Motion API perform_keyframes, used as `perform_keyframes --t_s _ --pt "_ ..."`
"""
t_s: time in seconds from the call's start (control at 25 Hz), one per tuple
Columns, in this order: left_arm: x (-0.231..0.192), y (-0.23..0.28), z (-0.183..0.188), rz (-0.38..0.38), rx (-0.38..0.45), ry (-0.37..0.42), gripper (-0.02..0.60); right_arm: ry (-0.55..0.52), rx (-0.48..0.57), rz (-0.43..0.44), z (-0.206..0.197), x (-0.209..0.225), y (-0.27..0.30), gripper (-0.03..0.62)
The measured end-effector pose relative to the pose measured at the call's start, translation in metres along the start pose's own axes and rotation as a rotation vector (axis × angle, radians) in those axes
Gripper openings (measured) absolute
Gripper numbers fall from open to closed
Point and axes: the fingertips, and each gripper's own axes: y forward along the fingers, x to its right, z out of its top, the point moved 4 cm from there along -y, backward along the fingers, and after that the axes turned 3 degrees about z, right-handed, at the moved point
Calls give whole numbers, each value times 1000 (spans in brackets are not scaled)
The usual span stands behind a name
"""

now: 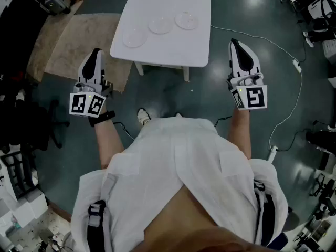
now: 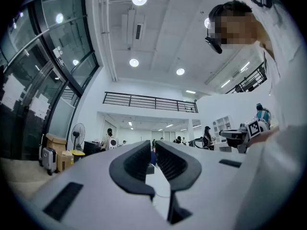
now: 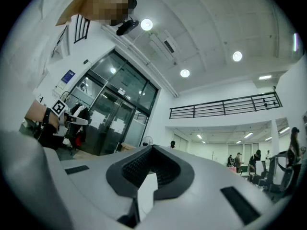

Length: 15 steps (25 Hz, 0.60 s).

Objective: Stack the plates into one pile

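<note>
- I see three plates lying singly on the white worktop (image 1: 168,1), none on top of another.
- They run in a slanted row. The left plate (image 1: 134,37) is nearest the person, the middle plate (image 1: 160,25) is a little further back, and the right plate (image 1: 187,20) is furthest back.
- Each plate sits just beside the next, and I can make out a small gap between them.
- My left gripper (image 1: 96,52) is held in the air to the left of the worktop's near corner, over the floor and well apart from the plates.
- Its fingers (image 2: 136,162) are drawn almost together, with only a thin slit between them and nothing held.
- My right gripper (image 1: 234,42) is up in the air off the worktop's right side, also clear of the plates.
- Its fingers (image 3: 136,169) are pressed fully together and hold nothing.
- Both grippers point slightly upward, so their own views show the ceiling lights and a balcony railing, not the plates.
- A tan rug (image 1: 73,41) lies on the floor left of the worktop, running under its near corner.
- A white cable (image 1: 286,54) trails across the floor on the right.
</note>
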Motion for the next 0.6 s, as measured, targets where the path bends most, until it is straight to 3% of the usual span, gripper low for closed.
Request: perform_keyframes --t_s 0.6 --pt "2 1 -1 0 -6 5 37 16 5 -4 -3 5 -2 26"
